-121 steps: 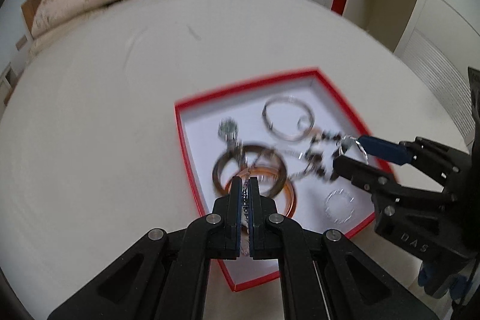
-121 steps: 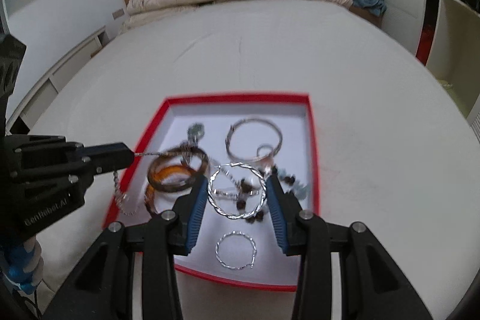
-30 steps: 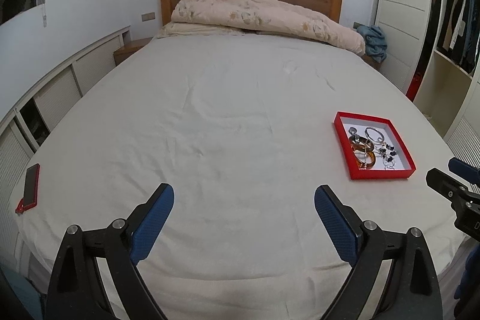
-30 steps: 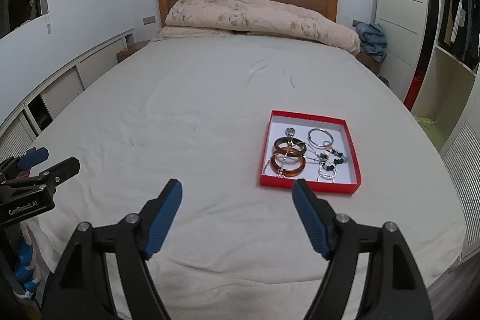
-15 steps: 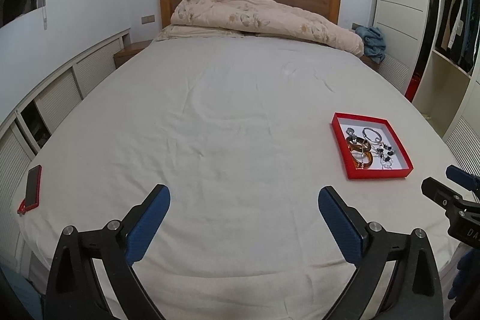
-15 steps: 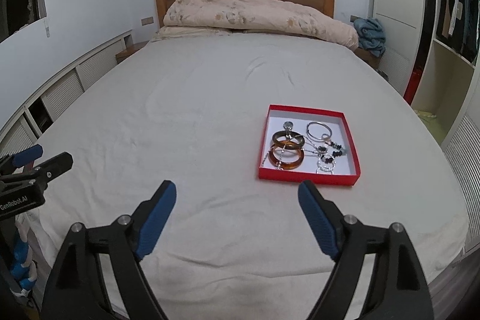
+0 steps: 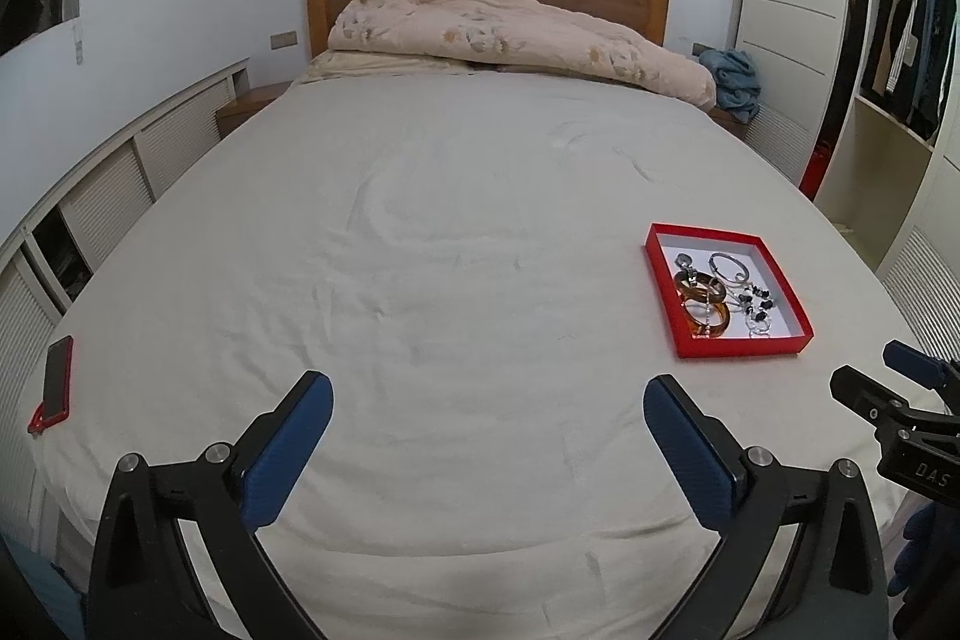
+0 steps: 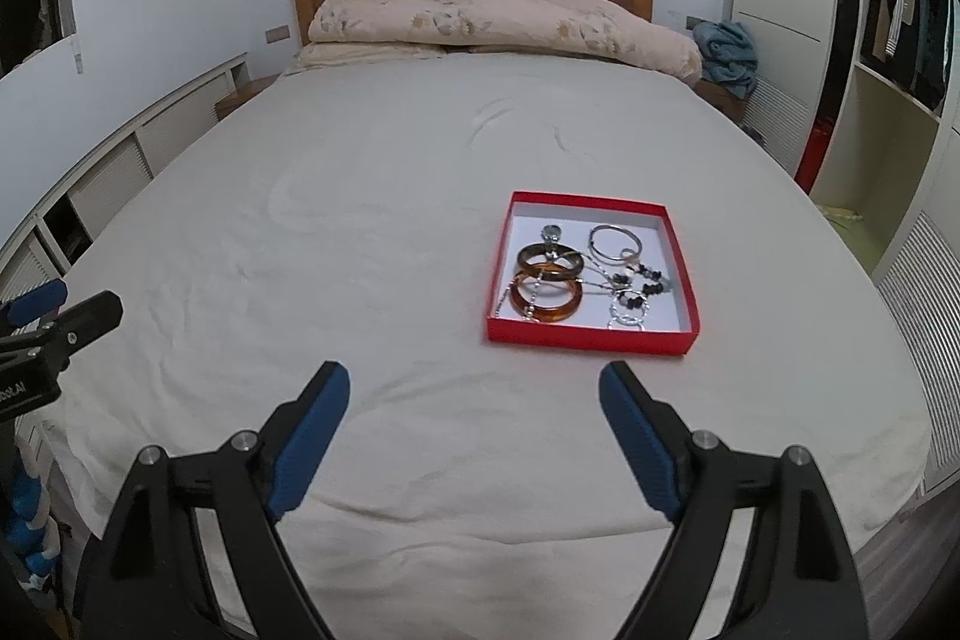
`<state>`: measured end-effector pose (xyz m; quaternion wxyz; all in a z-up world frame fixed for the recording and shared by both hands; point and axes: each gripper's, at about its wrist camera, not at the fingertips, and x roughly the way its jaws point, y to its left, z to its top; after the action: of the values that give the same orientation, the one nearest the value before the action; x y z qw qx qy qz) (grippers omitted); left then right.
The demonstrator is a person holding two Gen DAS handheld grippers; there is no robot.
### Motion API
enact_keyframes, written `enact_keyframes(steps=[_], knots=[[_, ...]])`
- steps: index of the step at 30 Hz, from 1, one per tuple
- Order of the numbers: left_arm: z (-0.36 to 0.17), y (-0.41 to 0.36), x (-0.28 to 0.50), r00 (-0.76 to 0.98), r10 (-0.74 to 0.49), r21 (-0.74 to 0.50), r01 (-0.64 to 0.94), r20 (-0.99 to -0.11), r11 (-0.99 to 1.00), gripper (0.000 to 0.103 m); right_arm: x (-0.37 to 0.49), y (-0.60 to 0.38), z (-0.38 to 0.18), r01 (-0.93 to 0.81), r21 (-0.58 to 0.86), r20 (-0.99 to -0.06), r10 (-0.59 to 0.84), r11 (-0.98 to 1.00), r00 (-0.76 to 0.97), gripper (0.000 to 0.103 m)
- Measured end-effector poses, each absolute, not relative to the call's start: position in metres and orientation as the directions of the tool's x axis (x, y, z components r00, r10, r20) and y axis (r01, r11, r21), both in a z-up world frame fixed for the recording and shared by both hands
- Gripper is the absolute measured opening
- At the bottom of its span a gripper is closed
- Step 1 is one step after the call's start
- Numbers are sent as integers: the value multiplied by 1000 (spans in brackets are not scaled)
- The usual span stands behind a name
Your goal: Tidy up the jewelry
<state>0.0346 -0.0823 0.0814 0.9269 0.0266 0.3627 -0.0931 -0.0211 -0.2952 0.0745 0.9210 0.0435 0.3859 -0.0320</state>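
Note:
A shallow red tray (image 8: pixel 585 336) with a white floor sits on the bed, right of centre; it also shows in the left wrist view (image 7: pixel 741 346). It holds two amber bangles (image 8: pixel 546 301), a silver bangle (image 8: pixel 613 242), a twisted silver ring (image 8: pixel 627 315), a pendant on a chain (image 8: pixel 551 233) and dark beads (image 8: pixel 651 273). My left gripper (image 7: pixel 487 415) is wide open and empty above the bed's near edge. My right gripper (image 8: pixel 474 403) is wide open and empty, short of the tray.
A white sheet (image 7: pixel 420 250) covers the bed. A pink duvet (image 7: pixel 510 31) lies against the wooden headboard. A red-cased phone (image 7: pixel 53 385) lies at the bed's left edge. Cabinets (image 7: pixel 120 184) run along the left; an open wardrobe (image 7: pixel 900 58) stands on the right.
Four seconds ago both grippers were over the tray, the left shut on a chain. Now both are open, empty and drawn back from the bed. In the last second both views have barely shifted.

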Motion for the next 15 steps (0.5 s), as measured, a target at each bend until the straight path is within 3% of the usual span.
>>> enact_keyframes(steps=[15], knots=[[79, -89, 32, 717, -158, -9, 207, -679, 978, 102, -19, -301, 72, 111, 57, -723, -35, 992, 690, 85]])
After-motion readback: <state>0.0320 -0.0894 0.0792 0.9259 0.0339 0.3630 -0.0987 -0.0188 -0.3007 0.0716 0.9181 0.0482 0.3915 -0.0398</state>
